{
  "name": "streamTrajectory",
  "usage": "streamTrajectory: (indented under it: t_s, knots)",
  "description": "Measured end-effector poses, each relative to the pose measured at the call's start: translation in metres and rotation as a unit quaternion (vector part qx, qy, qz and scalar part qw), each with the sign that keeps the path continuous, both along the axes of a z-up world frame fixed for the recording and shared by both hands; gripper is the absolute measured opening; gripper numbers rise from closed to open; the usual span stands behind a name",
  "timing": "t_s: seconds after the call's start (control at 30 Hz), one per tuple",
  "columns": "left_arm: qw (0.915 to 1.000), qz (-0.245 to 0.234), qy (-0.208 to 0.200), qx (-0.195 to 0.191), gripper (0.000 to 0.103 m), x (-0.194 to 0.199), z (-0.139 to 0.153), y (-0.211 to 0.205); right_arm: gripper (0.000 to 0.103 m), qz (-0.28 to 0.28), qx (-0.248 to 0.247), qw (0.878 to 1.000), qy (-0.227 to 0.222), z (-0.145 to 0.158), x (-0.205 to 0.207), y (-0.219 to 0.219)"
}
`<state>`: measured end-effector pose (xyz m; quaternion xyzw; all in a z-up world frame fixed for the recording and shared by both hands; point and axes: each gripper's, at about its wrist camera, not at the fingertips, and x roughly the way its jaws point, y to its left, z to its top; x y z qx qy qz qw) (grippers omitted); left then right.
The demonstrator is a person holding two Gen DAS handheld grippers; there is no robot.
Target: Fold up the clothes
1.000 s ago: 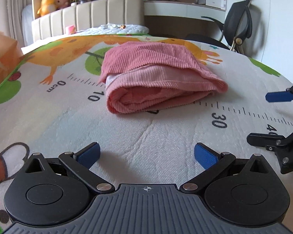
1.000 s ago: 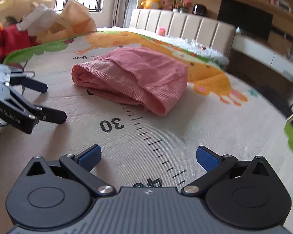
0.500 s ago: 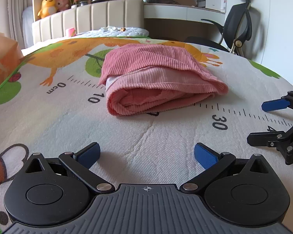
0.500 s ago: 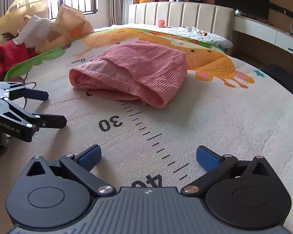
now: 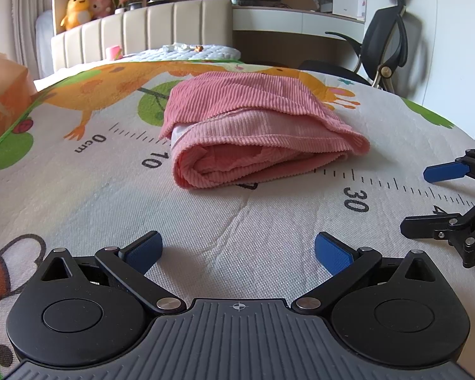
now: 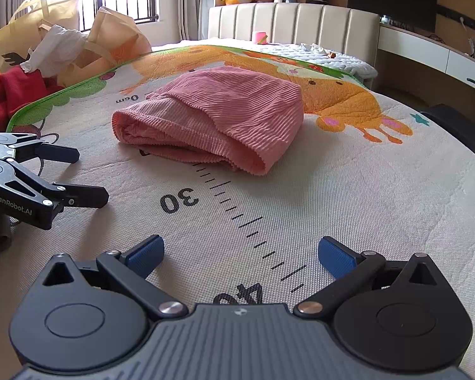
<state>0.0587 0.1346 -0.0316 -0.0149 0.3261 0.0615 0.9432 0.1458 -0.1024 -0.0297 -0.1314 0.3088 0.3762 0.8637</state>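
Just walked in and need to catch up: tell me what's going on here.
Someone is folding clothes on a printed play mat using a hand-held gripper in each hand. A pink garment lies folded into a bundle on the mat. Neither the left hand-held gripper nor the right hand-held gripper holds anything; both are open and short of the garment. More clothes and bags sit off the mat's edge.

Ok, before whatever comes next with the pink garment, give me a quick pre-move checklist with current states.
1. Left hand-held gripper open and holding nothing: ok.
2. Right hand-held gripper open and holding nothing: ok.
3. Pink garment folded into a compact bundle on the mat: ok.
4. Both grippers clear of the garment: ok.
5. Fold edges neatly aligned: not ok, the top layer sits askew.
6. More clothes waiting: cannot tell; red fabric lies beside the bags.
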Motion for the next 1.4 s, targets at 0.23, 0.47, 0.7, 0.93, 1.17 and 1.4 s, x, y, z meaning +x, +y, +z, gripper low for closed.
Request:
streamTrajectory:
  t_s: [0.23,0.47,0.7,0.93,1.17,1.4]
  knots:
    - [1.0,-0.001,-0.003,-0.002,0.103,0.0004,-0.0002,0.0013,0.103,-0.001,0.0,1.0,0.0,-0.0002,-0.0012,0.0006]
    - [0.9999,-0.002,-0.006,-0.01,0.103,-0.002,0.0002,0.0027,0.103,-0.001,-0.001,1.0,-0.001,-0.0004,-0.0027,0.0013]
    - [0.9999,-0.002,-0.007,-0.01,0.103,-0.0026,0.0006,0.0016,0.103,-0.003,0.001,1.0,0.0,-0.0005,-0.0028,0.0012]
    - [1.0,-0.002,-0.005,-0.007,0.103,-0.0011,0.0006,0.0017,0.103,-0.003,0.001,1.0,0.001,-0.0006,-0.0025,0.0009]
    - [0.9999,-0.003,-0.007,-0.011,0.103,-0.0021,0.0003,0.0034,0.103,-0.004,0.001,1.0,0.0,-0.0004,-0.0028,0.0018]
    - [0.9999,-0.003,-0.008,-0.012,0.103,-0.0022,0.0004,0.0036,0.103,-0.003,0.001,1.0,0.001,0.0001,-0.0016,0.0013]
